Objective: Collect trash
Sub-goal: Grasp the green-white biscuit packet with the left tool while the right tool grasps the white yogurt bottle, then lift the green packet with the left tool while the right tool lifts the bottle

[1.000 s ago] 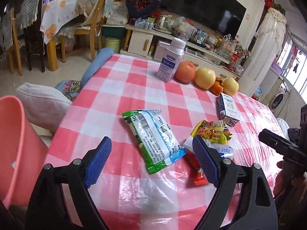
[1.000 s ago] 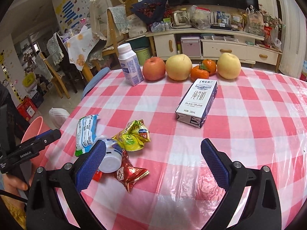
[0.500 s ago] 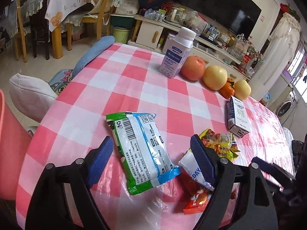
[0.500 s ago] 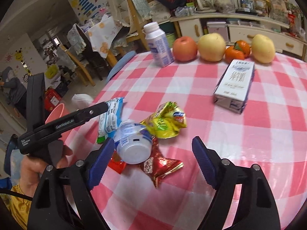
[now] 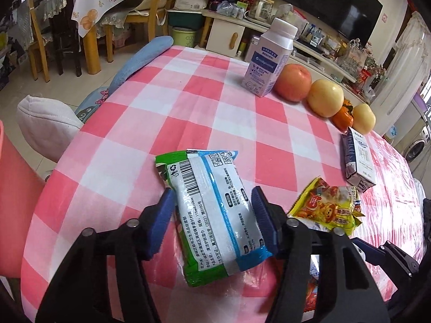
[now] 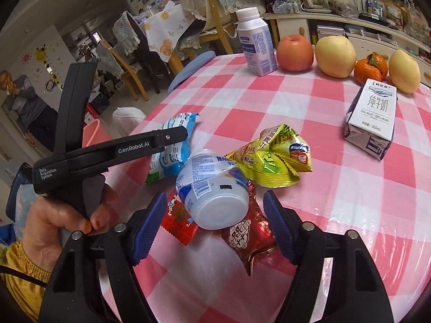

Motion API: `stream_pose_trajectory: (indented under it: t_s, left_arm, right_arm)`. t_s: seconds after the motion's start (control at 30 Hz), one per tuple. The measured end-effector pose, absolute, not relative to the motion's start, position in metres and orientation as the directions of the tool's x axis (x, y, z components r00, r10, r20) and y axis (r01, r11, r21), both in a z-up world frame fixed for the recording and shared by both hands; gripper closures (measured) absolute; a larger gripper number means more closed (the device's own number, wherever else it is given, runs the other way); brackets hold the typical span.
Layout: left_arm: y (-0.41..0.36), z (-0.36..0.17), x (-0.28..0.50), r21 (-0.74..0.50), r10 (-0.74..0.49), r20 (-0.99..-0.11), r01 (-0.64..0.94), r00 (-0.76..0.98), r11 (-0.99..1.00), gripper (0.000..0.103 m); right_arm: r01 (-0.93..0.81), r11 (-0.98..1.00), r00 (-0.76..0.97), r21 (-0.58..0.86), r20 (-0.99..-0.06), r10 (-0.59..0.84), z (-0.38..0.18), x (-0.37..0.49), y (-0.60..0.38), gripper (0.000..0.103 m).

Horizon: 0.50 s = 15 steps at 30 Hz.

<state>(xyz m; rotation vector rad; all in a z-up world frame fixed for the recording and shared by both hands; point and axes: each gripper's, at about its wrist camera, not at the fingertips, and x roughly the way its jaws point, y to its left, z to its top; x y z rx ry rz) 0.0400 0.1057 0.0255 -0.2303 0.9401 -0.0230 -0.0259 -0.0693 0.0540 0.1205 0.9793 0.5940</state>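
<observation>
Pink bin (image 5: 10, 193) at the far left edge of the left wrist view, below and beside the table (image 5: 188, 113), likely the place for the rubbish; next rightward, the left gripper (image 5: 212, 223), jaws apart and straddling the green-and-white wet-wipe pack (image 5: 212, 210), blue pads just beside its long edges, contact not certain; soft, thin film, probably light and slick, liable to buckle or slide out, so best pinched across the middle of its width rather than at a crimped end; further right, a yellow snack wrapper (image 5: 328, 210), crinkled and seemingly empty, then a milk carton (image 5: 361, 161) lying on its side.

Seen from the right wrist view: left hand (image 6: 62, 215) wrapped round its tool at the left; then the right gripper (image 6: 215, 223), jaws wide apart on either side of a white plastic bottle (image 6: 212, 188) lying on its side, base toward the camera, touching nothing yet; bottle probably empty, light, smooth and round, so prone to roll or squirt free; best held across the body near the base; beneath it a red foil wrapper (image 6: 247, 237), thin and springy, hard to pinch flat off the cloth; further right, fruit (image 6: 334, 51) and a capped bottle (image 6: 256, 48) at the far edge, apparently not trash.
</observation>
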Motion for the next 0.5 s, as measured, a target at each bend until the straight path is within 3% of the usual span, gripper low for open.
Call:
stream_pose_trajectory:
  t_s: [0.27,0.5]
  left_arm:
    - [0.11,0.025,0.039,-0.223,-0.131,-0.794,-0.085,0.593,0.971,0.057]
    - [0.113,0.025,0.036,-0.236,-0.153,-0.788,-0.064,0.596,0.97,0.061]
  right_arm:
    - [-0.437,0.845,0.424,0.309,-0.758,0.496,0.045,-0.025,-0.059,0.044]
    - [-0.452,0.848,0.433,0.275,-0.764,0.479,0.043,-0.025,-0.054,0.047]
